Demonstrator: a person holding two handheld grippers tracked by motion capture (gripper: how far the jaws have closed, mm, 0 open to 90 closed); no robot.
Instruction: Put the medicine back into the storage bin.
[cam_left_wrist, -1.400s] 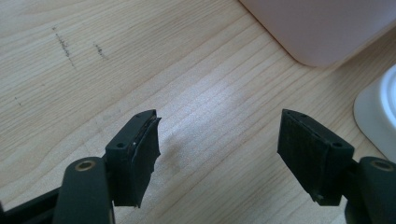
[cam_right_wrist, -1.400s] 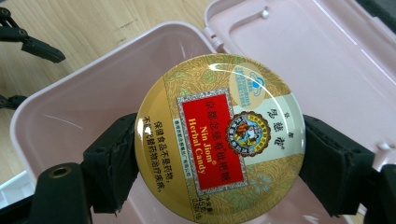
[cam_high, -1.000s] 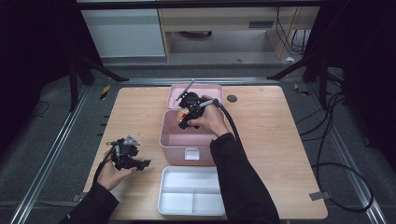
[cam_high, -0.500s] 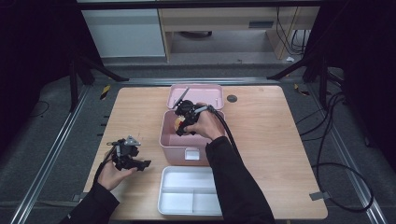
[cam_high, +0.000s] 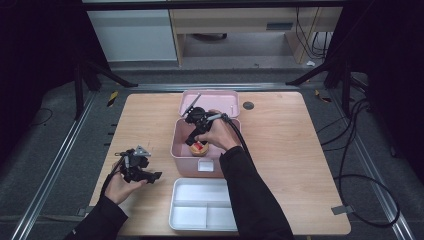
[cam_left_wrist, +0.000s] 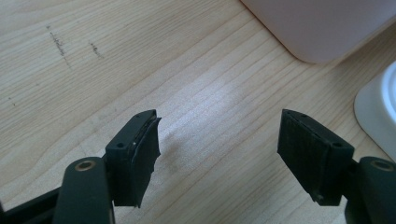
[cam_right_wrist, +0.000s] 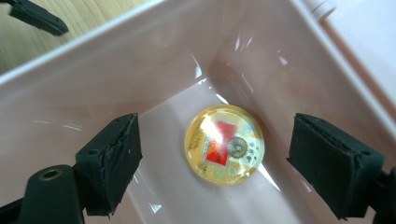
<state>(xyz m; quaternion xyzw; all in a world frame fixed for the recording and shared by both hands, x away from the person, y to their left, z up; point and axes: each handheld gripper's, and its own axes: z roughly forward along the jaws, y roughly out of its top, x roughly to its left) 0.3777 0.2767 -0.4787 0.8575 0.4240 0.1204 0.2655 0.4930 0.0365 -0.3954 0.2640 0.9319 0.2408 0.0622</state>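
A round yellow puck (cam_right_wrist: 225, 150) with a red and white label lies flat on the floor of the pink box (cam_high: 182, 150), near one corner. In the high view it shows as a small red and tan spot (cam_high: 200, 148) at the near end of the box. The right tongs (cam_right_wrist: 215, 168) hang over the open box with their 2 black jaws spread wide, 1 on each side of the puck and above it, gripping nothing. In the high view the right tongs (cam_high: 192, 137) point down into the box, and the person's right hand (cam_high: 216, 136) holds them while the dark sleeve runs back to the bottom edge. The box stands in the middle of the wooden desk (cam_high: 290, 150). Its pink lid (cam_high: 225, 102) lies open behind it. A white tray (cam_high: 200, 212) with walls that split it into parts sits just in front of the box, close to the near edge of the desk. The left tongs (cam_high: 156, 175) are off to the left of the tray, held low over the desk by the person's left hand (cam_high: 120, 182), well apart from the box. Their jaws are wide open too, with bare wood (cam_left_wrist: 215, 116) between them. A corner of the pink box (cam_left_wrist: 322, 28) and the rim of the white tray (cam_left_wrist: 378, 112) show past them.
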